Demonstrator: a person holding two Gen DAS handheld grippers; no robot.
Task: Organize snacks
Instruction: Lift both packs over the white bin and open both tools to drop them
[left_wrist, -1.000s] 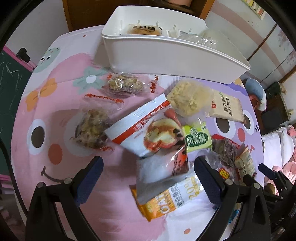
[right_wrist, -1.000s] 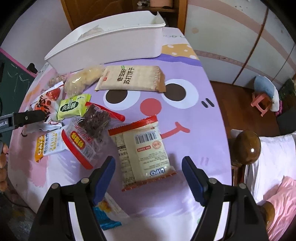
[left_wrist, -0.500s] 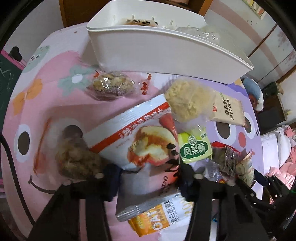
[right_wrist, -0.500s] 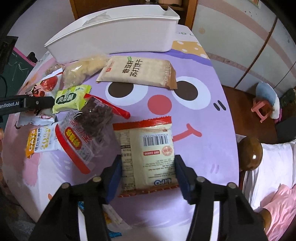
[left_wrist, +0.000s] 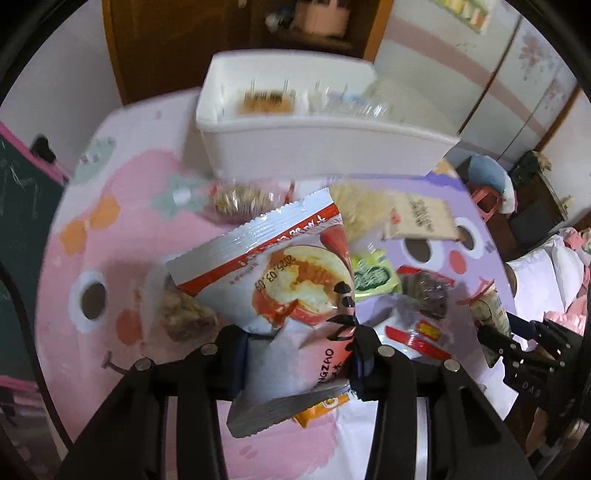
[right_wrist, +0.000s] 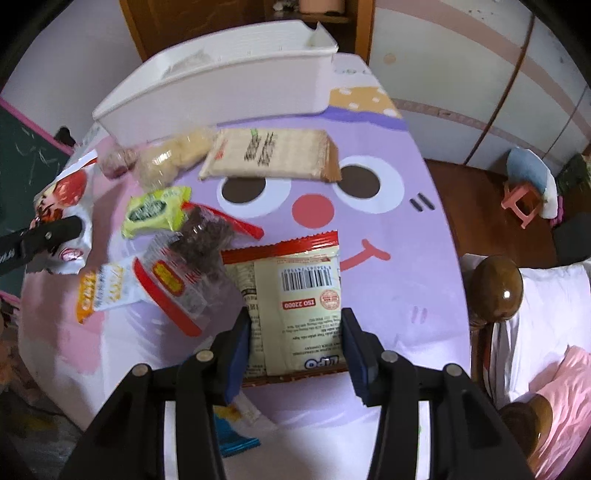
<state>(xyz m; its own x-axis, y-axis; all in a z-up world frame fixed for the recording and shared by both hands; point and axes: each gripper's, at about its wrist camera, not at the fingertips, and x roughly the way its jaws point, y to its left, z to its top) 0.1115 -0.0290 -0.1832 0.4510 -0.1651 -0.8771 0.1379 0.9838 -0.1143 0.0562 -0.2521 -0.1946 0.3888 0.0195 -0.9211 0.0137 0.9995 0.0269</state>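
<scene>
Jaws of both grippers, just closing, clamp packets: left gripper on a white pouch, right gripper on a cream packet.

My left gripper has matt black plastic arms with round metal fasteners; its blue pads look soft and matt. They press a glossy white-and-red foil snack bag with a crimped, ridged seal. My right gripper, of the same finish, clamps a smooth cream plastic biscuit packet with red crimped ends. The white bin is smooth, semi-gloss plastic. The cartoon tablecloth is smooth and low-sheen. The tan cracker pack looks matt, like paper. The clear wrapper is crinkled, shiny film. The bedpost knob is polished wood.
</scene>
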